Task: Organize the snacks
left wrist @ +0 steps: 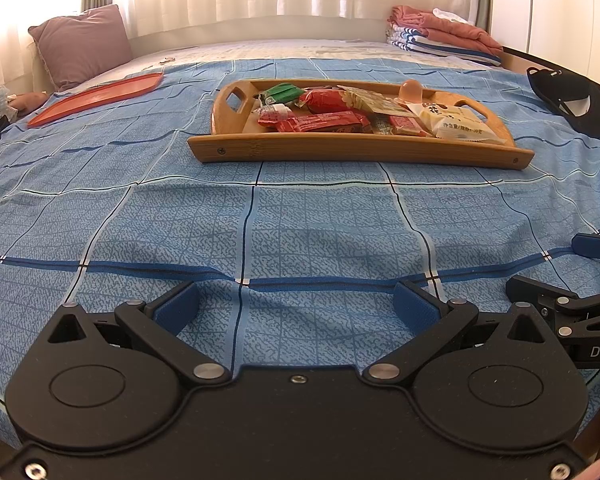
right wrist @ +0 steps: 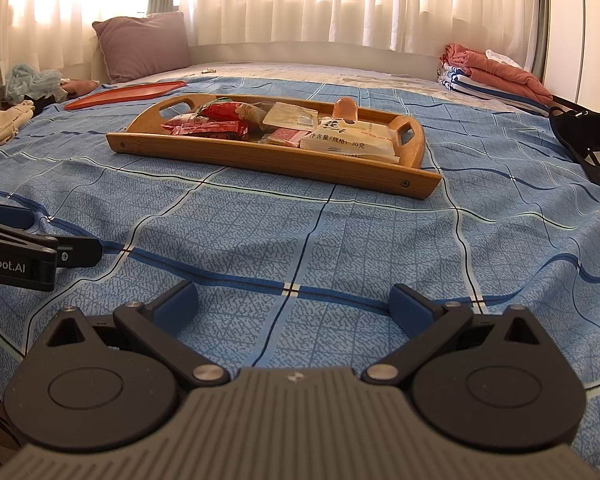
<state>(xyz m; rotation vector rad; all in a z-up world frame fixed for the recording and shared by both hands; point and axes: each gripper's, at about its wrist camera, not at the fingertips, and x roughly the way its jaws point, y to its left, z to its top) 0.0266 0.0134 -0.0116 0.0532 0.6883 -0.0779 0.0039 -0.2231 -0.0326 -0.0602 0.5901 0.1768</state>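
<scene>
Left wrist view: wooden tray (left wrist: pixel 356 148) on blue checked bedspread (left wrist: pixel 300 220) at 12 o'clock, holding red snack packets (left wrist: pixel 312 122), a green packet (left wrist: pixel 282 94), a white packet (left wrist: pixel 456 122) and a pink jelly cup (left wrist: pixel 411 91); empty orange tray (left wrist: pixel 96 98) at 10 o'clock; left gripper (left wrist: pixel 296 304) spread wide, gripping nothing, tray well apart ahead of its fingers. Right wrist view: same wooden tray (right wrist: pixel 260 158) at 12 o'clock with red packets (right wrist: pixel 208 128), white packet (right wrist: pixel 350 140) and jelly cup (right wrist: pixel 345 110); right gripper (right wrist: pixel 294 304) spread wide, empty, tray well ahead.

Blue checked bed (left wrist: pixel 300 220), sunlit white curtains (right wrist: pixel 300 0)
</scene>
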